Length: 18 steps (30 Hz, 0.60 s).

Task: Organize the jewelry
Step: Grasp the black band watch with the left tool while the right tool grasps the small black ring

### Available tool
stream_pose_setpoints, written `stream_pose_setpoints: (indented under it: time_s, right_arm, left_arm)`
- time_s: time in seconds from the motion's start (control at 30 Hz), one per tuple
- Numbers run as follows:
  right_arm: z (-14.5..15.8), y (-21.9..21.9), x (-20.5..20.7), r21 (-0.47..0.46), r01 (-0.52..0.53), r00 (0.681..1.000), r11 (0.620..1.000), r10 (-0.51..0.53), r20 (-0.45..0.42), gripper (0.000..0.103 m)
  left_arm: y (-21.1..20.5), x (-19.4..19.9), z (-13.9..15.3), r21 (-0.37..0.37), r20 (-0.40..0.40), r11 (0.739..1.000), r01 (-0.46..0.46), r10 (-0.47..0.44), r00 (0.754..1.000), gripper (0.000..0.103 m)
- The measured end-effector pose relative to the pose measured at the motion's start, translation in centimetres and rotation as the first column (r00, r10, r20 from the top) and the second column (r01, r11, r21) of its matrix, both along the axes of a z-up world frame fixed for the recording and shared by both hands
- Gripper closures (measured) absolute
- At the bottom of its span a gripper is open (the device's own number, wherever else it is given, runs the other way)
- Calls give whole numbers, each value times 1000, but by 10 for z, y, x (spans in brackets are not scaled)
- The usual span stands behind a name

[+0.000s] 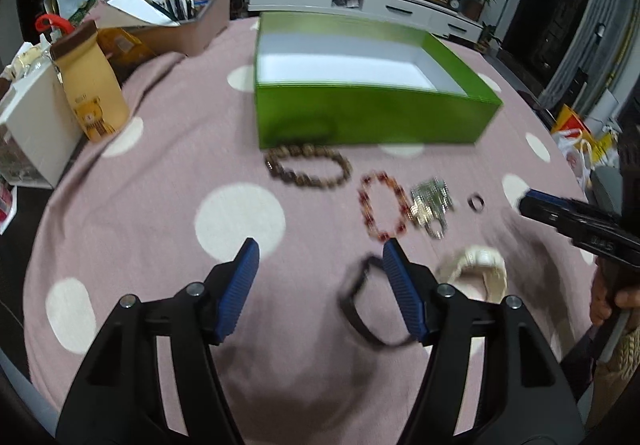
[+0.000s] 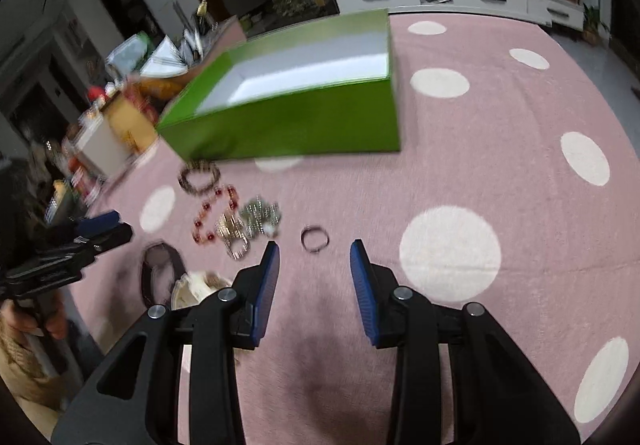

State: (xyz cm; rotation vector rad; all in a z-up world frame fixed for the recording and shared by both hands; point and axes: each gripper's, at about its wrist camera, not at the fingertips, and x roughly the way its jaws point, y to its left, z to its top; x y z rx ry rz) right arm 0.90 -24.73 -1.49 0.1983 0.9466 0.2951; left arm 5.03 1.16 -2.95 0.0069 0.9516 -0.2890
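An open green box (image 1: 360,117) (image 2: 296,125) with a white inside stands on the pink dotted cloth. In front of it lie a brown bead bracelet (image 1: 307,165) (image 2: 199,177), a red bead bracelet (image 1: 382,205) (image 2: 214,215), a silver piece (image 1: 431,203) (image 2: 256,223), a small ring (image 1: 476,201) (image 2: 315,238), a black bangle (image 1: 362,305) (image 2: 160,273) and a cream bangle (image 1: 480,271) (image 2: 200,287). My left gripper (image 1: 320,249) (image 2: 100,229) is open above the cloth, its right finger over the black bangle. My right gripper (image 2: 314,249) (image 1: 524,201) is open, just short of the ring.
A yellow bear-print bag (image 1: 90,85), a white box (image 1: 36,125) and a carton of papers and pens (image 1: 172,17) crowd the table's left side. A TV cabinet (image 1: 360,1) stands beyond the table. The cloth (image 2: 500,165) stretches to the right.
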Motion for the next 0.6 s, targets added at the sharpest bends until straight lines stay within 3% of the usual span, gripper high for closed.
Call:
stream_pose_setpoints:
  time_s: [0.3,0.6]
  right_arm:
    - [-21,22,5,-121,-41,999,992,44,15,66]
    - [-28,35,19,-187,-67,997,980,74,32,66]
  left_arm:
    - [-12,-10,-26,20,-37,999,31,-31,999,38]
    - [-25,-7,-37,45,-48,997,66,-64,997,66]
